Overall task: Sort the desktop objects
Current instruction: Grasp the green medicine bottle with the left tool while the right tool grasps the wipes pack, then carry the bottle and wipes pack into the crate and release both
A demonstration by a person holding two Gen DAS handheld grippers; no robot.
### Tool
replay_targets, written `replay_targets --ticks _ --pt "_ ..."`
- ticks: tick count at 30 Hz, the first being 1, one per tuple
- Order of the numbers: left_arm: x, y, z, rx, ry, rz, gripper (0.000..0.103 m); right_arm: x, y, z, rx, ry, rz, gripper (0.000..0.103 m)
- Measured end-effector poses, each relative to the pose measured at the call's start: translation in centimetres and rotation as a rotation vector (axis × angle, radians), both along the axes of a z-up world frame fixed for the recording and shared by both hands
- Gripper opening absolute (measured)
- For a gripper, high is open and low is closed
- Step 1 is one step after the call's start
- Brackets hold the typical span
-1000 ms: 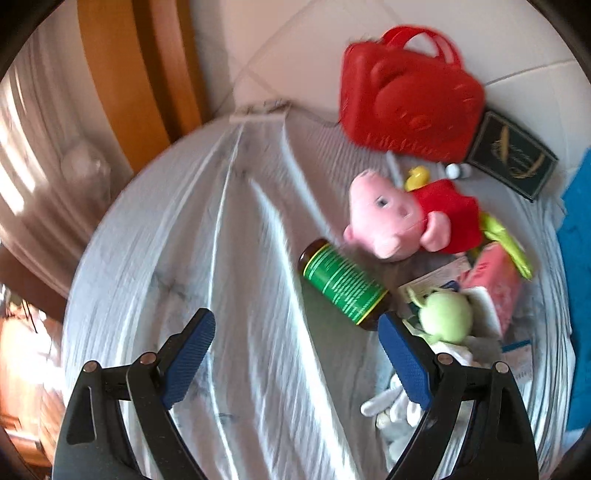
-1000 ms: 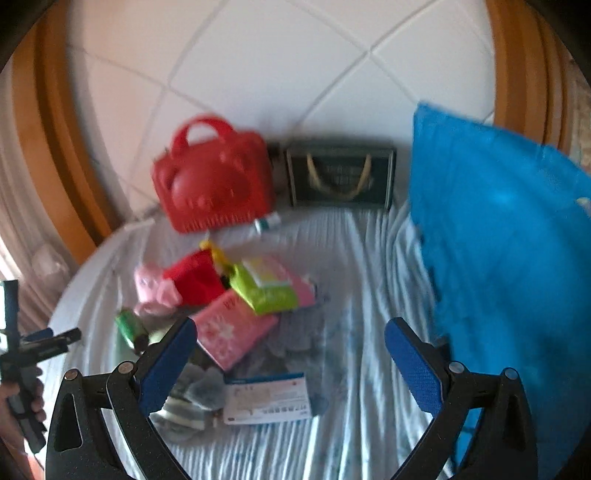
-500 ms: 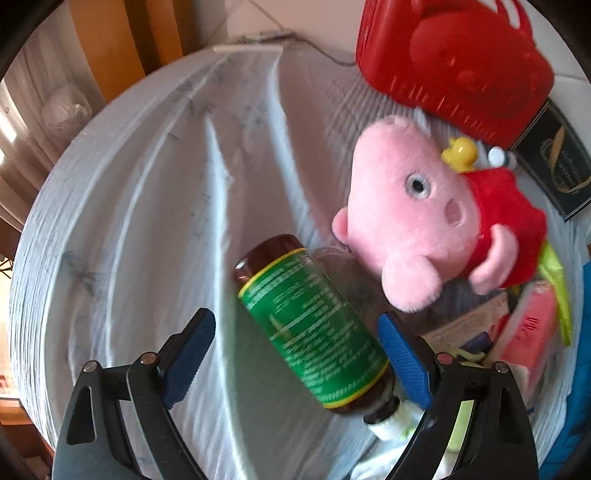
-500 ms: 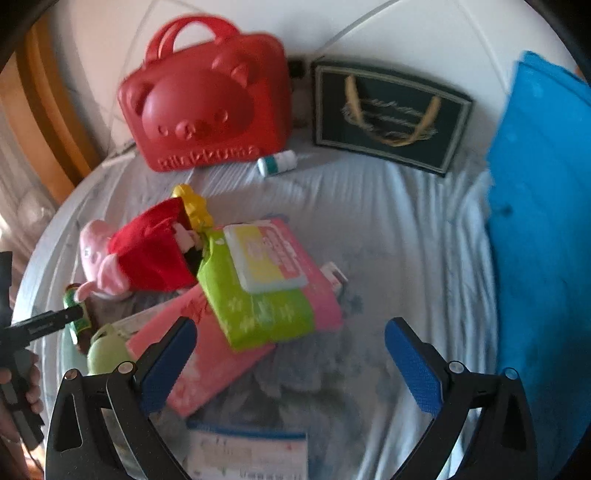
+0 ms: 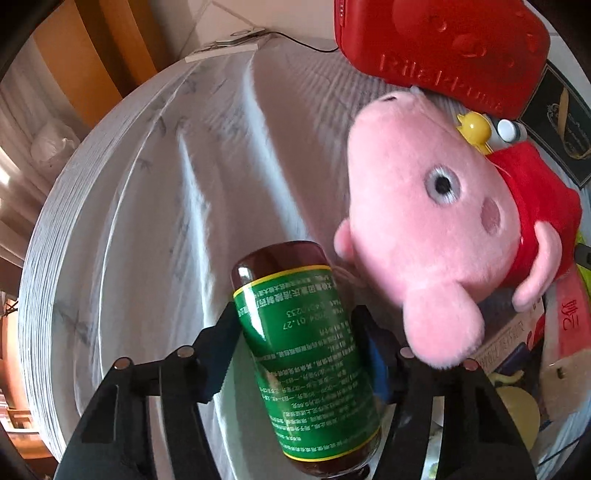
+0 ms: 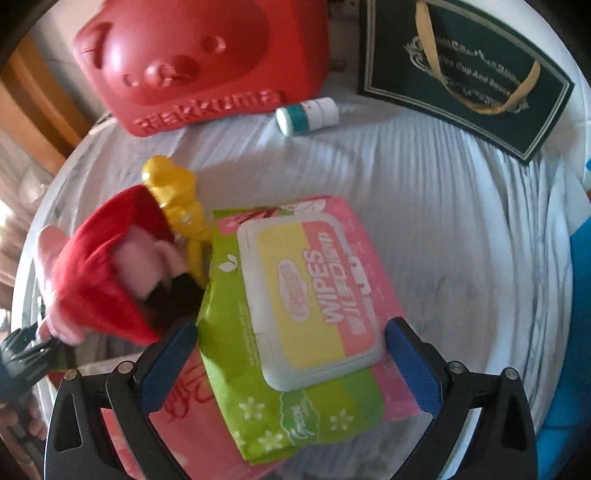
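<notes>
Left hand-held gripper (image 5: 295,332) angled steeply down, closing around bottle (image 5: 306,354)

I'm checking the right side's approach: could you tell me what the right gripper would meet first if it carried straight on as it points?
Most likely the wipes pack, lying between the open right gripper fingers; depth is unclear.

A round bench draped in a creased white cloth (image 5: 155,206) stands against a wall of large white tiles (image 5: 295,18). Orange-brown wooden trim (image 5: 107,62) rises at left, beside what may be sunlit pale curtains (image 5: 14,122).
</notes>
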State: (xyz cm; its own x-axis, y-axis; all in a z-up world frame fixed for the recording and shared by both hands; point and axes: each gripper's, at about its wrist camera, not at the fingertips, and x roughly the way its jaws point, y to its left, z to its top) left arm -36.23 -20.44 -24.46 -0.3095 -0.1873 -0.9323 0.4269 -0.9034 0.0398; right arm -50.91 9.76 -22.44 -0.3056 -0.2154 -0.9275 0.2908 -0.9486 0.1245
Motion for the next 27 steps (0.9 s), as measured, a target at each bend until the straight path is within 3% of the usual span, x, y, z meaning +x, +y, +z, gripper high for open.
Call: replay_targets --ticks 4,8,10,11,15,21,27 --pt "0.0 -0.3 -0.4 -0.015 -0.008 -0.003 0.059 -1.0 0.2 -0.3 0.007 0.009 0.003 0.103" --pt "0.1 0.2 -1.0 0.037 -0.019 0.009 0.055 -1.8 -0.4 -1.1 0.100 0.027 -0.003 0.103" --pt "0.8 0.4 -0.5 0.021 -0.009 0.001 0.054 -1.6 -0.5 -1.1 0.122 0.031 -0.018 0.095" --pt "1.2 0.6 0.0 0.010 0.003 -0.008 0.054 -1.2 -0.6 -0.8 0.137 0.049 -0.025 0.087" --pt "2.6 1.0 2.1 -0.015 0.050 -0.011 0.053 0.3 0.5 0.2 0.108 0.065 -0.058 0.074" --pt "5.3 1.4 7.0 -0.058 0.165 -0.024 0.051 3.4 2.5 3.3 0.050 0.125 -0.109 0.072" --pt "6.9 2.3 12.3 -0.118 0.307 -0.063 0.050 8.3 3.3 9.4 0.007 0.259 -0.127 0.072"
